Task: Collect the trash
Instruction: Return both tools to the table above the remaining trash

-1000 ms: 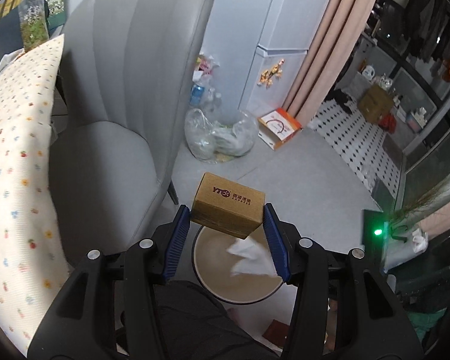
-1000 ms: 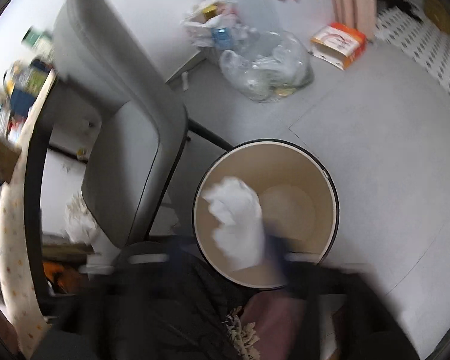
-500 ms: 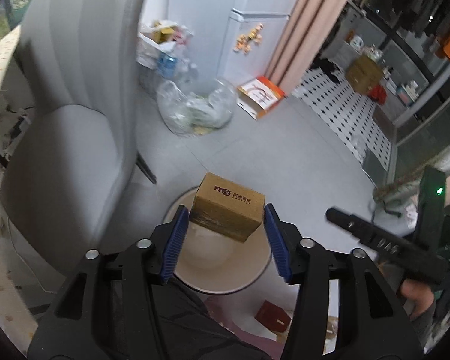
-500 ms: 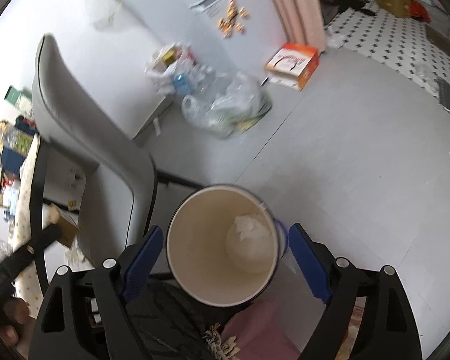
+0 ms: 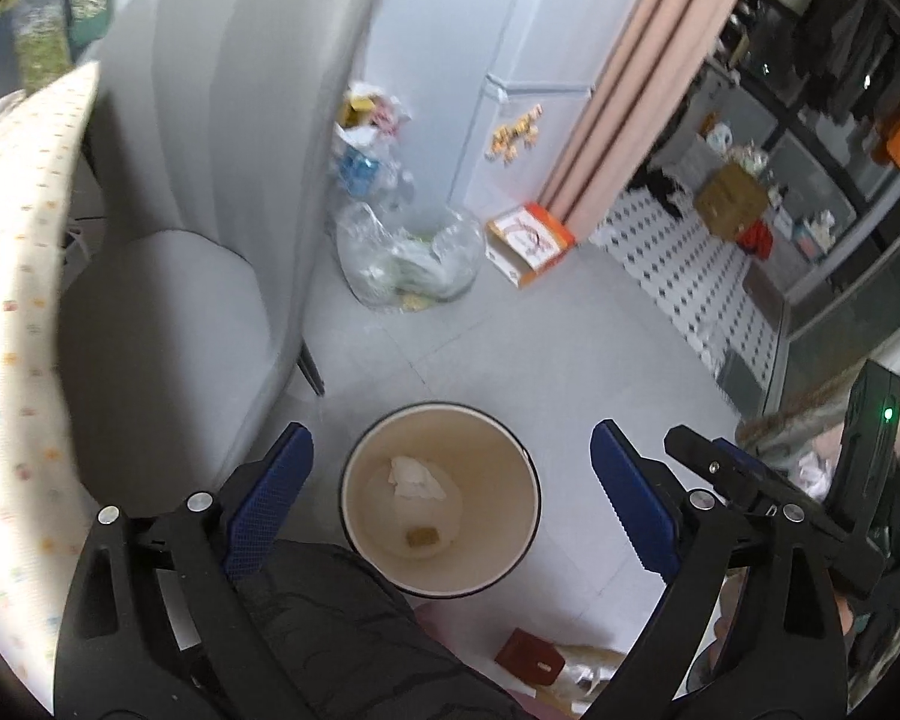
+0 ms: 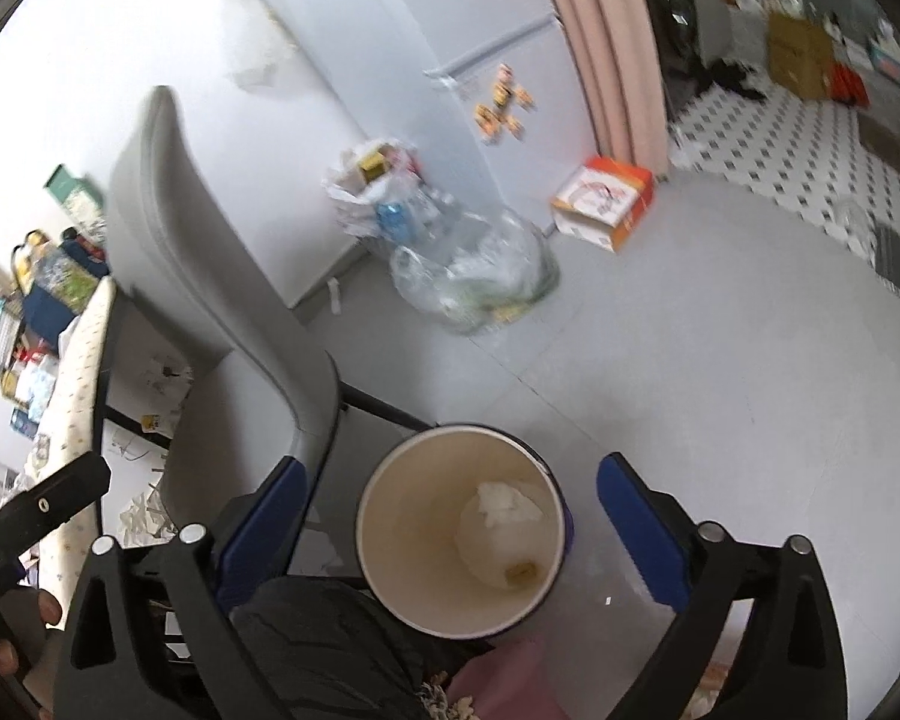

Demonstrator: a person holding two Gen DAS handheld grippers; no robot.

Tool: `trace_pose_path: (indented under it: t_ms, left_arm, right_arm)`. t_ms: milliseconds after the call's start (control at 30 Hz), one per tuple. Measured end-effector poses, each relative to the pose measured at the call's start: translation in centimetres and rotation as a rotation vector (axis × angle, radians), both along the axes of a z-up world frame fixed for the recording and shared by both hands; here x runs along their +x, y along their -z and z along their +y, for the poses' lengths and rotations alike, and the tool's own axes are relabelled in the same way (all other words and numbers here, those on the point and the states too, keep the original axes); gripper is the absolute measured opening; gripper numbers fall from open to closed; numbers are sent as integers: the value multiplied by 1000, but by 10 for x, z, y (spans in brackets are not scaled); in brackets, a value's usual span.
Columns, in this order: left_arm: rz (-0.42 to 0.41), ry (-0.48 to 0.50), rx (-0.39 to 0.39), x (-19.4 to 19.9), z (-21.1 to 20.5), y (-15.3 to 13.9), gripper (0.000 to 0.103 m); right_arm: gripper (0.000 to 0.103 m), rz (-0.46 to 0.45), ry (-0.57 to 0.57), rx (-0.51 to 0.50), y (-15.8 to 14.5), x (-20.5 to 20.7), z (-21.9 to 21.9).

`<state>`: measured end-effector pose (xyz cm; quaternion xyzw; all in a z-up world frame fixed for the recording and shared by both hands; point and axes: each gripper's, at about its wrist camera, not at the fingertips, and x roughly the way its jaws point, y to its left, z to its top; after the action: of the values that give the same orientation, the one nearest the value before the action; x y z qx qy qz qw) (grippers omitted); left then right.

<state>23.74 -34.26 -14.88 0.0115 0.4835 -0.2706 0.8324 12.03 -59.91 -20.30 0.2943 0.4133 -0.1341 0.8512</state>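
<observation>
Released since half a second ago, the small cardboard box (image 5: 422, 535) lies flat on the bottom of the round cream trash bin (image 5: 354, 516), beside crumpled white tissue (image 5: 415, 478). Left gripper (image 5: 450, 498) and right gripper (image 6: 447, 531) both gape wide, empty, above the bin.

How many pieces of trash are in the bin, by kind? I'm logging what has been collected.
Crumpled white tissue: 1
Small brown cardboard box: 1
Total: 2, both lying at the bottom of the bin.
</observation>
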Motion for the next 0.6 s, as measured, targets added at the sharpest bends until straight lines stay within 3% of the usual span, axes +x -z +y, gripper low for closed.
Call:
trace_pose_path:
  t_ms: [333, 600]
  left_arm:
    - [-149, -178, -77, -18, 97, -53, 95]
    - [-257, -337, -188, -42, 186, -83, 97]
  right_arm:
    - [95, -106, -123, -71, -57, 21, 74]
    - [95, -162, -196, -128, -99, 37, 148]
